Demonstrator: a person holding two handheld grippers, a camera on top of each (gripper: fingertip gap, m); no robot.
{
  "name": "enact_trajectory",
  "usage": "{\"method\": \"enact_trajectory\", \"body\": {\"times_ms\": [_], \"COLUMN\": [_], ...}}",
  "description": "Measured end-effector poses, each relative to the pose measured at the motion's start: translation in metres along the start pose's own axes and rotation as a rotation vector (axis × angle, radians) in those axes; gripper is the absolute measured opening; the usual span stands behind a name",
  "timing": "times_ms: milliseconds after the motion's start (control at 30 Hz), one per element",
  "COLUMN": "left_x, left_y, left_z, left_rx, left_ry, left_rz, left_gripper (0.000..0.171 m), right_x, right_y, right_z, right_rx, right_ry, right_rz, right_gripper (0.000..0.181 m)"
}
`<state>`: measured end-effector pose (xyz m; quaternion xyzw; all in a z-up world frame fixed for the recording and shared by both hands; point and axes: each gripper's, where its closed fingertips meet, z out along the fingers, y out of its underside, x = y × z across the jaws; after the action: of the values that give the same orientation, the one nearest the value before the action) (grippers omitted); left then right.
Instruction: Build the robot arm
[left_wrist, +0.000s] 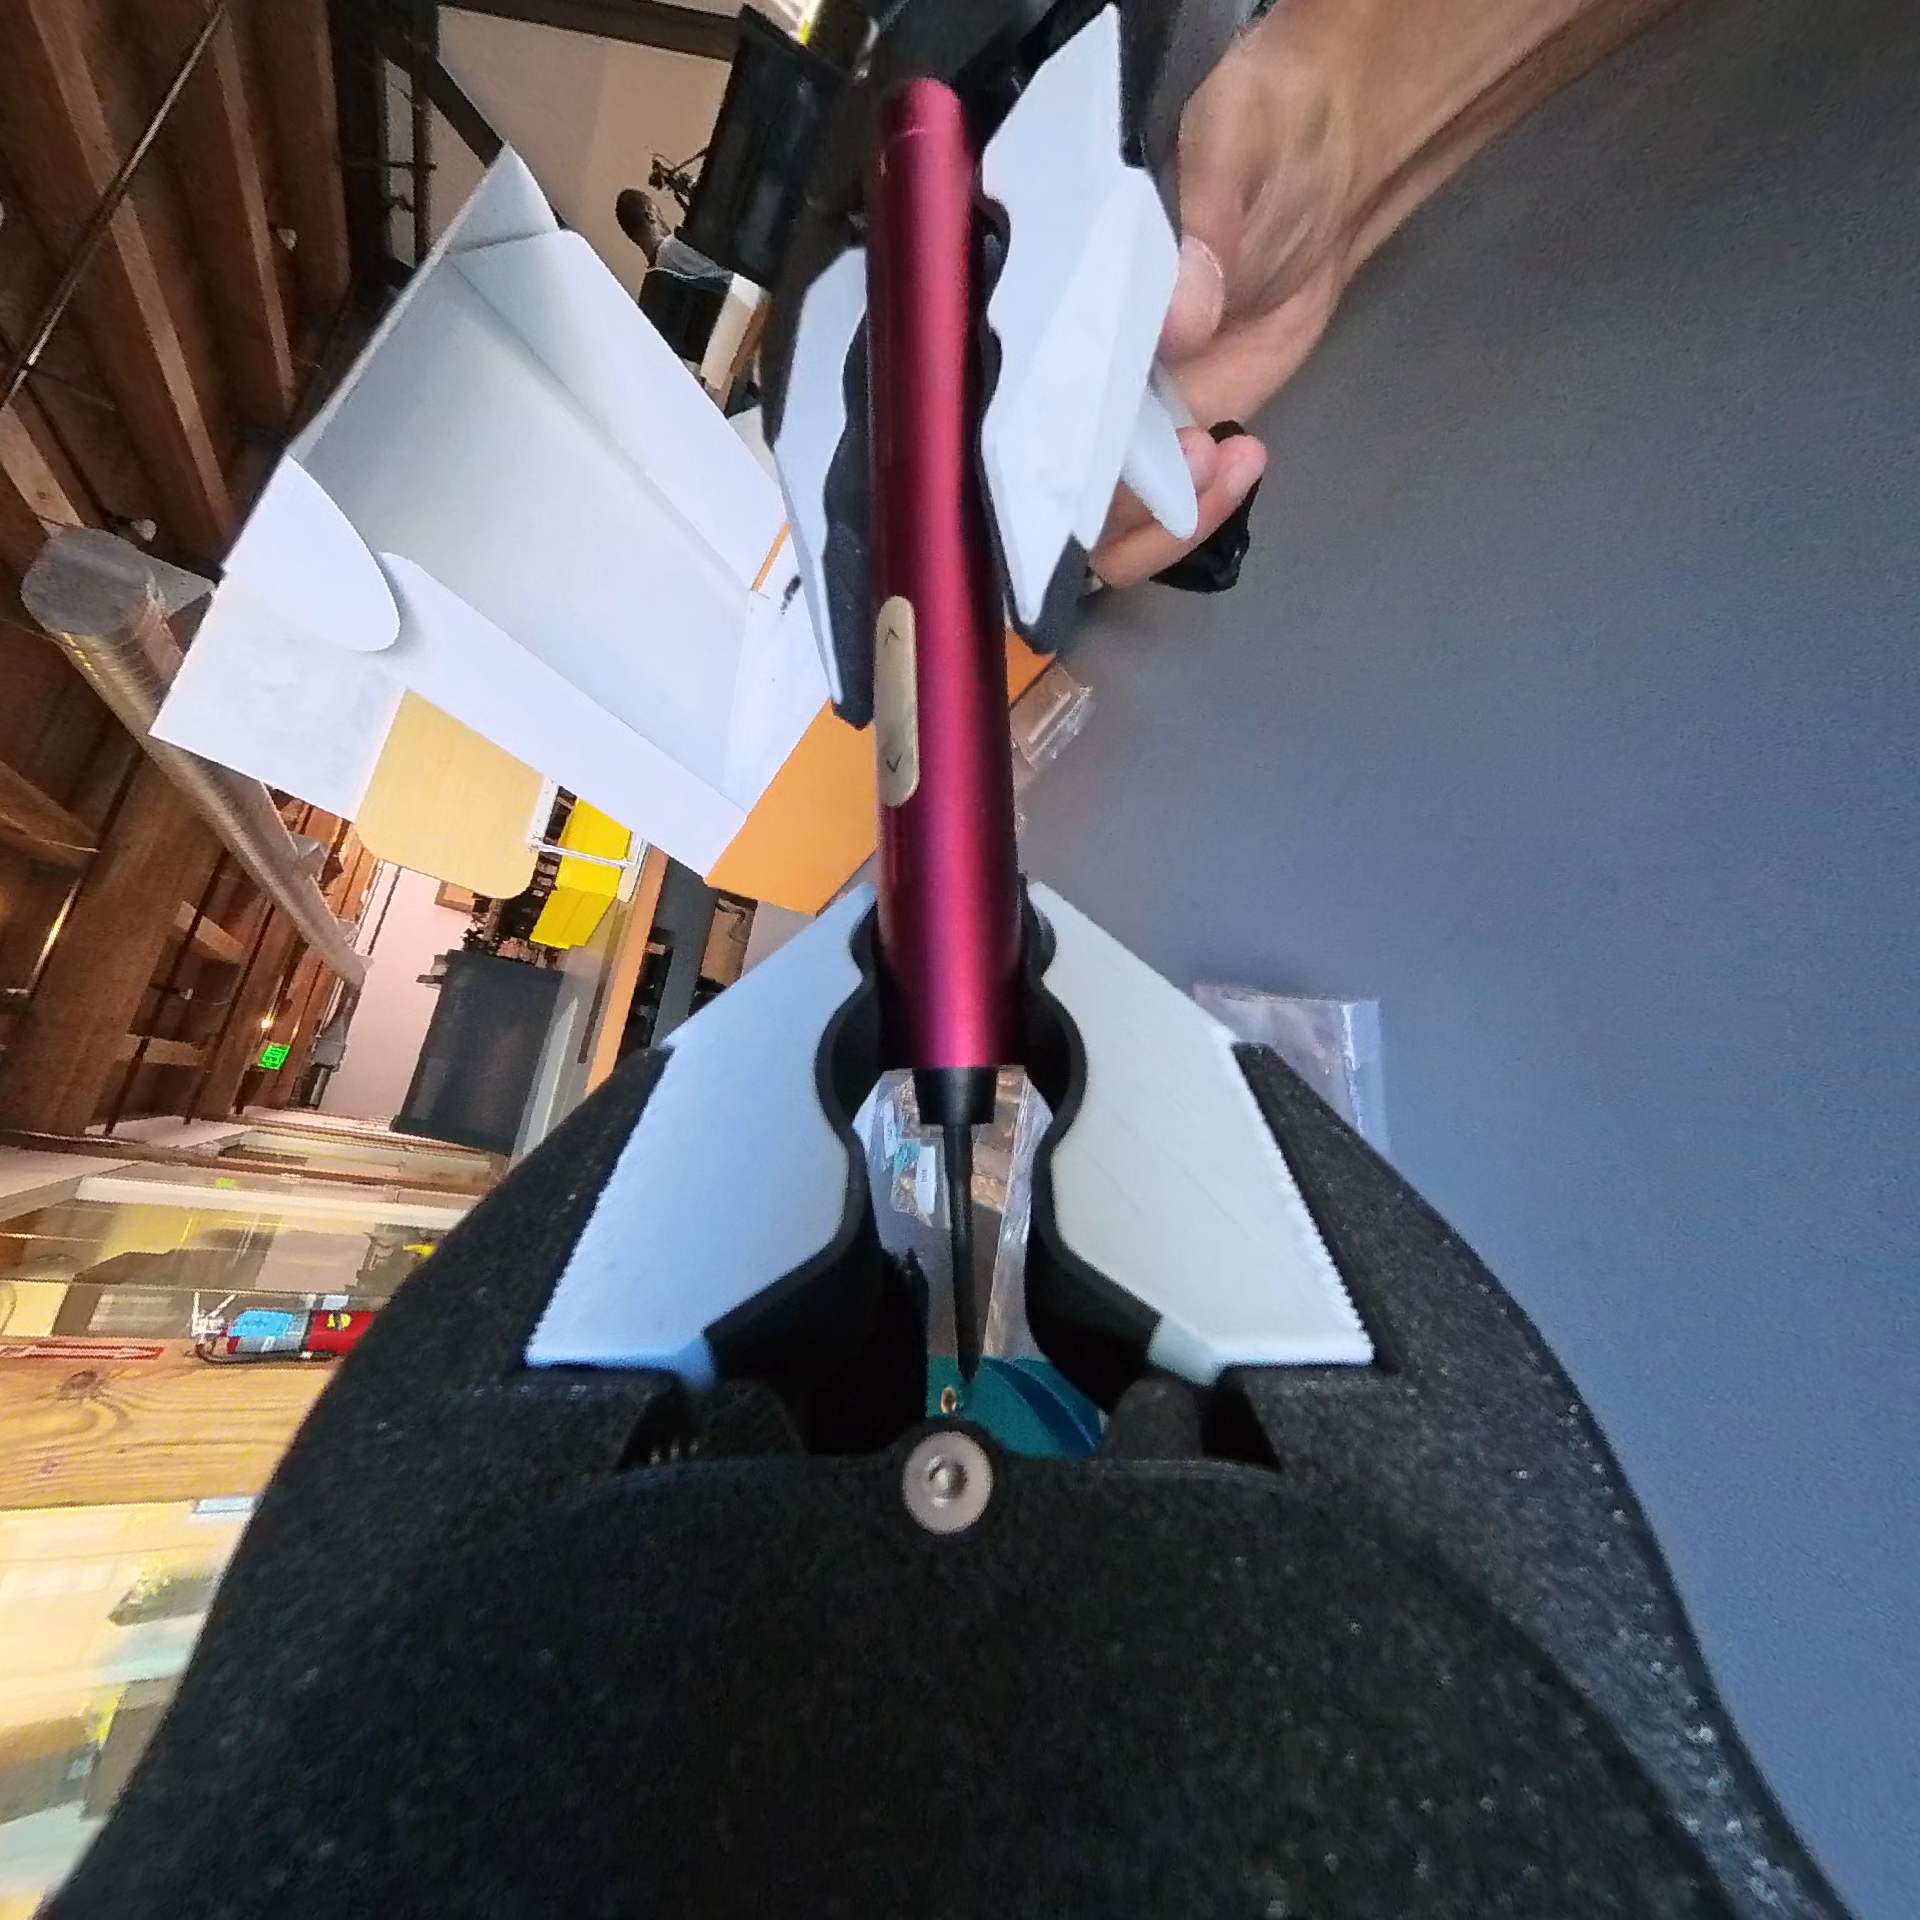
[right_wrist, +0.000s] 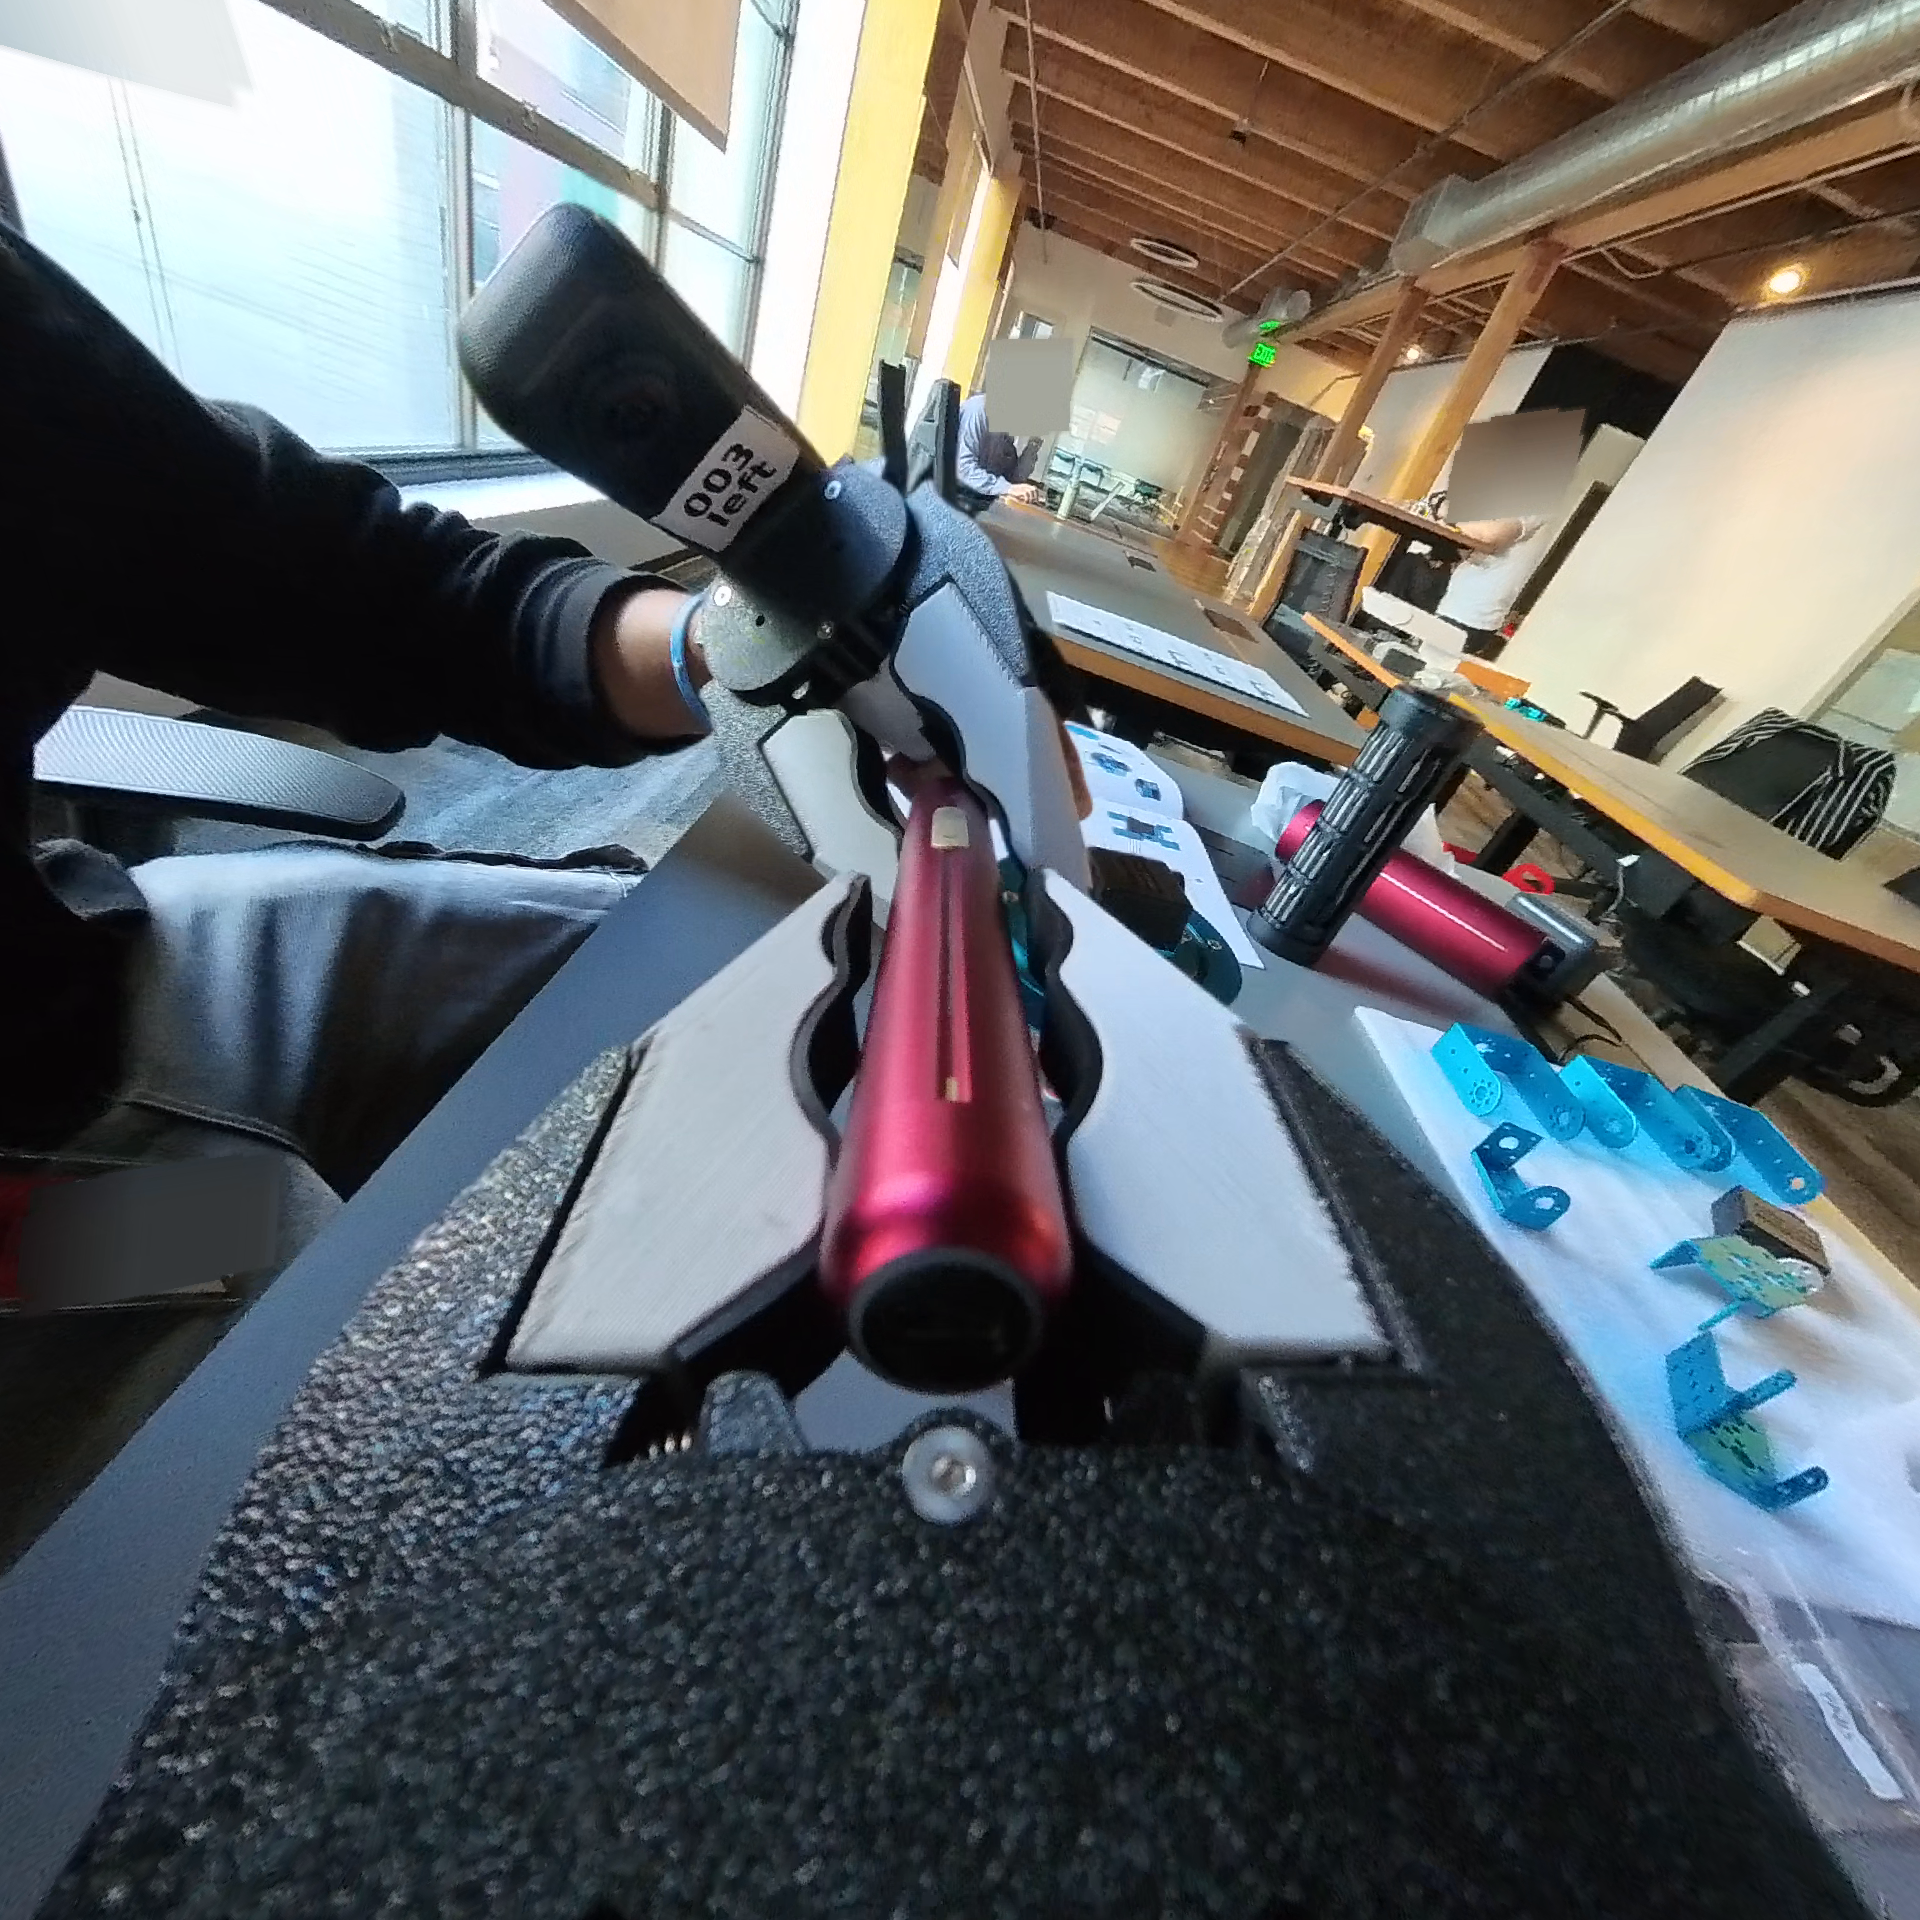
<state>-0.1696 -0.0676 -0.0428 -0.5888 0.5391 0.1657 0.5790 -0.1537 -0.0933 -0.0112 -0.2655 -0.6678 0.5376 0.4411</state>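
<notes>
1. My left claw (left_wrist: 951, 935) is clenched on the lower barrel of a magenta electric screwdriver (left_wrist: 935, 582), which runs straight up the middle of the left wrist frame from between my white fingers (left_wrist: 727, 1143).
2. Its black bit (left_wrist: 956, 1226) points back toward my camera, the tip down by a teal metal part (left_wrist: 1023, 1408) low between the fingers; whether they touch I cannot tell.
3. My right claw (left_wrist: 925, 665) grasps the same barrel higher up, in the upper middle of that frame, beside the tan rocker button (left_wrist: 897, 717).
4. In the right wrist view the screwdriver (right_wrist: 940, 1101) lies along the centre, its butt end (right_wrist: 943, 1317) nearest the lens, pinched between my right fingers (right_wrist: 707, 1122).
5. The left claw (right_wrist: 935, 774) closes on its far end, above centre.
6. At the right edge, blue metal brackets (right_wrist: 1600, 1091) lie on a white sheet (right_wrist: 1538, 1340).
7. A second magenta cylinder with a black ribbed sleeve (right_wrist: 1361, 821) lies on the table at upper right.
</notes>
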Motion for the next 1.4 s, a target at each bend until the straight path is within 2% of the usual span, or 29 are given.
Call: {"method": "enact_trajectory", "body": {"times_ms": [567,700,833,900,1000,1133,1267,1400], "left_x": [-0.005,-0.007,-0.011,-0.004,-0.003,-0.005,-0.007,-0.007], "left_y": [0.002,0.009,0.016,0.009,0.016,0.013,0.007,0.008], "left_z": [-0.012,-0.014,-0.019,-0.021,-0.017,-0.019,-0.02,-0.018], "left_rx": [0.009,-0.032,-0.033,-0.011,-0.071,-0.03,-0.005,0.005], "left_ry": [-0.003,-0.02,-0.018,0.015,-0.004,-0.006,-0.037,-0.055], "left_rz": [-0.016,0.036,0.006,-0.021,0.056,0.009,0.011,0.006], "left_gripper": [0.021,0.021,0.02,0.02,0.02,0.02,0.02,0.02], "right_x": [-0.002,-0.001,0.007,0.004,-0.002,-0.001,0.007,0.005], "right_y": [-0.005,-0.004,-0.015,-0.008,-0.004,-0.003,0.004,0.003], "right_z": [-0.001,-0.001,-0.013,-0.011,-0.005,-0.003,-0.004,-0.005], "right_rx": [0.028,0.028,0.081,0.039,0.013,0.002,-0.012,0.006], "right_ry": [-0.029,-0.013,0.005,-0.008,-0.014,0.007,0.032,0.006], "right_rz": [0.043,0.028,0.055,0.048,0.023,0.0,0.019,0.047], "right_gripper": [0.025,0.025,0.021,0.021,0.021,0.021,0.03,0.026]}}
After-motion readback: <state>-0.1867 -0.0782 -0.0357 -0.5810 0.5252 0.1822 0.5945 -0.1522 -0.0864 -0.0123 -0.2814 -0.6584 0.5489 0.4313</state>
